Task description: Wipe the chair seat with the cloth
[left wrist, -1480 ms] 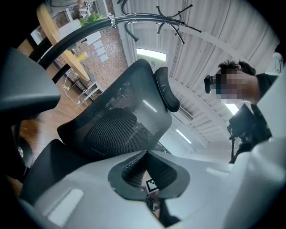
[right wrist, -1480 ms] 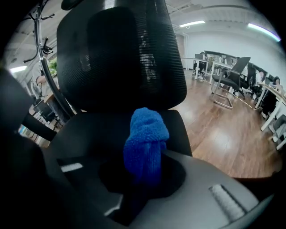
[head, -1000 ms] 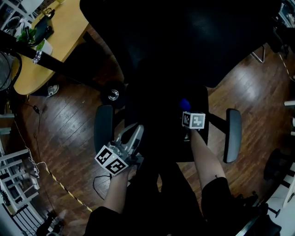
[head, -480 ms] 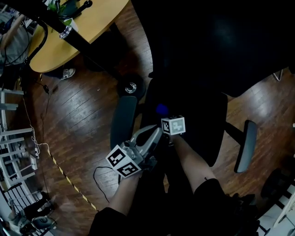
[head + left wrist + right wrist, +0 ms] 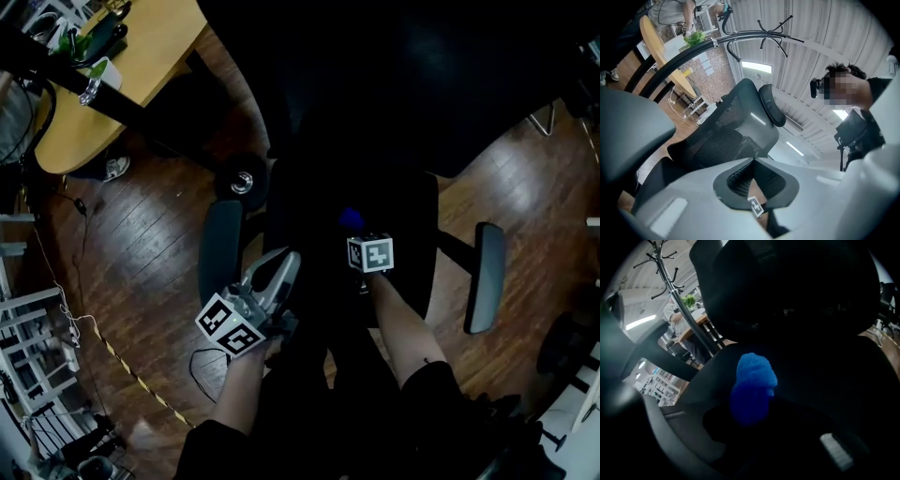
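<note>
Head view: dark wood floor (image 5: 141, 262) fills most of the frame; black office chair stands at centre, its backrest (image 5: 394, 84) at the far side and the chair seat (image 5: 403, 244) nearer, both very dark w/ little detail; yellow-wood table (image 5: 141, 66) at far left, well apart from the seat; left armrest (image 5: 217, 253) and right armrest (image 5: 485, 277) flank the seat, one castor (image 5: 242, 181) showing just beyond the left one.

Left gripper (image 5: 284, 264) is held near-left, over the gap between the left armrest and the seat edge, tips pointing away from the person; left gripper view shows its jaws (image 5: 753, 161) brought together at the tips w/ nothing between them, chair back rising beyond.

Right gripper (image 5: 356, 234) is over the middle of the seat, to the right of the left gripper; its view is dim, but the jaws (image 5: 750, 416) are closed on the cloth (image 5: 752, 385), a bright blue bunched wad sticking out past the tips toward the backrest; in head view the cloth (image 5: 352, 218) shows as a small blue spot just beyond the marker cube (image 5: 370, 253), over the seat; can't tell whether it presses on the seat surface.
</note>
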{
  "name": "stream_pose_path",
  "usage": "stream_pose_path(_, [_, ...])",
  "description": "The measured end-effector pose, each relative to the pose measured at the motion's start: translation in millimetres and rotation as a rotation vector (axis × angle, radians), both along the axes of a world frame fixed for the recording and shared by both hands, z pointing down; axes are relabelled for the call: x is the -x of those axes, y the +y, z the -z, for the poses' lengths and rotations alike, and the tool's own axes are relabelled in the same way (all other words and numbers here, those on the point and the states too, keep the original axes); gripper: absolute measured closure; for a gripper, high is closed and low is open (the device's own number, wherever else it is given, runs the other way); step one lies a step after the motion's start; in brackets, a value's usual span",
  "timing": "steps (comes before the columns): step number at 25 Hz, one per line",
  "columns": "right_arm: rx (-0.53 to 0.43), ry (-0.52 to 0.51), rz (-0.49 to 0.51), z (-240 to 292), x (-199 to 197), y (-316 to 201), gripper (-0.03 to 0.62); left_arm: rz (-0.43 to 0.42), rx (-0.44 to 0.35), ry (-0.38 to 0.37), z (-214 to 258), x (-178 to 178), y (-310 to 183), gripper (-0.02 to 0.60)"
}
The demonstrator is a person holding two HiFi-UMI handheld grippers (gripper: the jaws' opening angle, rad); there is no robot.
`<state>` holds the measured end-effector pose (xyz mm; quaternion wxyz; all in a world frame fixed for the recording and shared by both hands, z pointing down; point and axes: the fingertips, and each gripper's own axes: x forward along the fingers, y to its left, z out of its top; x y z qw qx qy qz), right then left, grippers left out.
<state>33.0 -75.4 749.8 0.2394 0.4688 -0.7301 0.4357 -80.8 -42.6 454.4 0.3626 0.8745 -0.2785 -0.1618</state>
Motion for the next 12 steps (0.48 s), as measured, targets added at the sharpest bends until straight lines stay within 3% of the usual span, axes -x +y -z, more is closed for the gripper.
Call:
stream_pose_path(8, [0.006,0.139,-0.248,11,-157,37,0.556,-0.050,0.011,0.004,1,-19,-5,0.589])
stream_pose_path(12, [0.007,0.160,-0.275,12,-179,45,0.556,-0.060,0.011,0.005,1,-27,-6,0.589])
